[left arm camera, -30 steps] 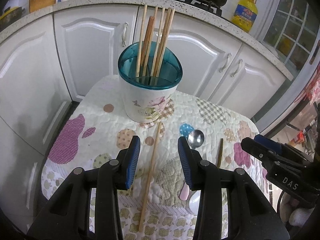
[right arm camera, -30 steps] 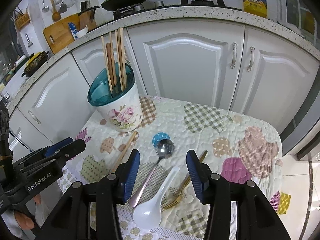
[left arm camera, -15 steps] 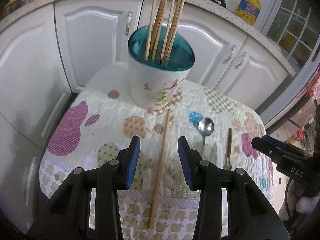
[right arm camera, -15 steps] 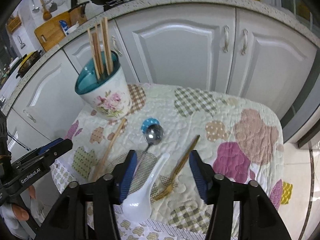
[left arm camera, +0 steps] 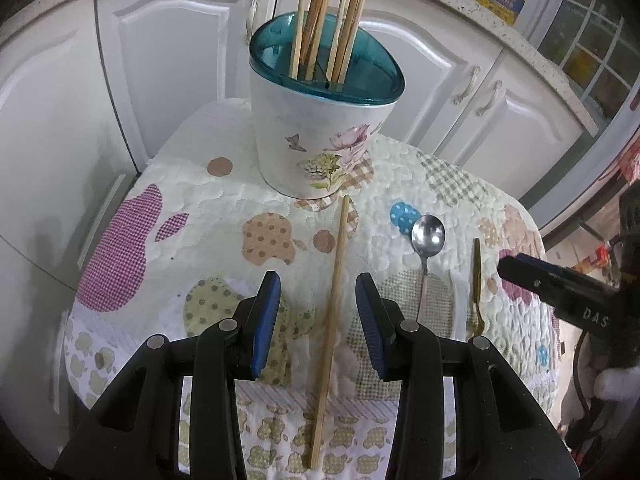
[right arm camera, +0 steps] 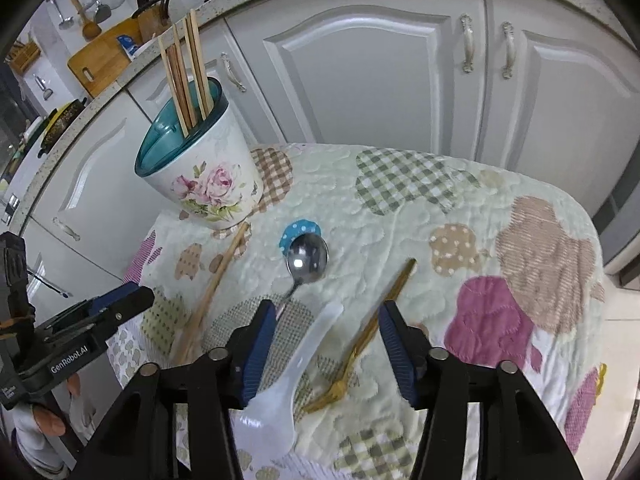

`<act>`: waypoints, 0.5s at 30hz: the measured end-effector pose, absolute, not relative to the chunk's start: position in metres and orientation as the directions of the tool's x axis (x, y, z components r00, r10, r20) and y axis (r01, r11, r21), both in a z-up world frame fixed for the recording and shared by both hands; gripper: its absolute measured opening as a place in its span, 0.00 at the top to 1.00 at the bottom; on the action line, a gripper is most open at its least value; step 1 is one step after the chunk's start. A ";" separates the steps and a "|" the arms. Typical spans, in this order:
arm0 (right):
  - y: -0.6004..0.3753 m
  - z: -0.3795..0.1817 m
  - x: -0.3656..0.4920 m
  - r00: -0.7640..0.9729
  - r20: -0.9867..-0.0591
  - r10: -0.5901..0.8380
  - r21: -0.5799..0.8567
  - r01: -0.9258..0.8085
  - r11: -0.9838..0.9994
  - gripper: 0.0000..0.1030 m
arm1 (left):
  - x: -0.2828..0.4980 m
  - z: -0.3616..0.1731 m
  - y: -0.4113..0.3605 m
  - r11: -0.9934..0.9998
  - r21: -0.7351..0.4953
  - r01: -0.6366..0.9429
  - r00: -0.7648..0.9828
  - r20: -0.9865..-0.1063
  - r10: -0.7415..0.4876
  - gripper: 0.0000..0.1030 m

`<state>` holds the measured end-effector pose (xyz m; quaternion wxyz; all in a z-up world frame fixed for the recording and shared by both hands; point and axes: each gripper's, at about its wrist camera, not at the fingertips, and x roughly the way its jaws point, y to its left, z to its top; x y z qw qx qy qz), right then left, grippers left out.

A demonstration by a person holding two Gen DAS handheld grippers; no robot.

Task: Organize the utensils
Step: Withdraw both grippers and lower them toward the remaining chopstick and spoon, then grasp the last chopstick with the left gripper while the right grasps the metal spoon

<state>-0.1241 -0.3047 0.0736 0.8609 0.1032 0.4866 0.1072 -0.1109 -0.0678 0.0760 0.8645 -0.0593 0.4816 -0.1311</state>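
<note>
Four loose utensils lie on the quilted patchwork cloth (right arm camera: 420, 216) in front of me: a wooden chopstick (left arm camera: 334, 308), a metal spoon (left arm camera: 427, 240), a white plastic soup spoon (right arm camera: 288, 376) and a gold fork (right arm camera: 368, 332). Behind them stands the floral utensil holder (left arm camera: 320, 136) with its teal rim, several chopsticks (left arm camera: 332, 16) standing upright in it; the loose chopstick's far tip lies just beside the holder's base.

My left gripper (left arm camera: 318, 320) hangs over the loose chopstick, jaws spread, with the stick running between them. Neither blue pad touches it, and nothing is held.

My right gripper (right arm camera: 326, 344) hangs over the soup spoon's handle and the fork. Its jaws are closing, but both pads are apart from the two utensils between them. The metal spoon's bowl lies just beyond the left pad, next to a blue dotted patch (right arm camera: 298, 230).

In the left wrist view my right gripper shows at the right edge; in the right wrist view my left one shows at the lower left. White cabinet doors (right arm camera: 380, 64) stand behind the table.
</note>
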 end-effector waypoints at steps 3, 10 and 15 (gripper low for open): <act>-0.304 0.069 -0.110 0.484 -0.820 0.305 0.293 -0.103 0.951 0.60 | -0.102 0.072 -0.072 0.957 -0.230 0.177 0.492 -0.822 -0.288 0.63; -0.298 0.056 -0.078 0.447 -0.832 0.330 0.295 -0.147 0.944 0.60 | -0.079 0.062 -0.092 0.959 -0.198 0.205 0.478 -0.834 -0.274 0.63; -0.296 0.043 -0.060 0.421 -0.839 0.345 0.296 -0.178 0.938 0.60 | -0.062 0.046 -0.105 0.961 -0.181 0.210 0.452 -0.853 -0.260 0.63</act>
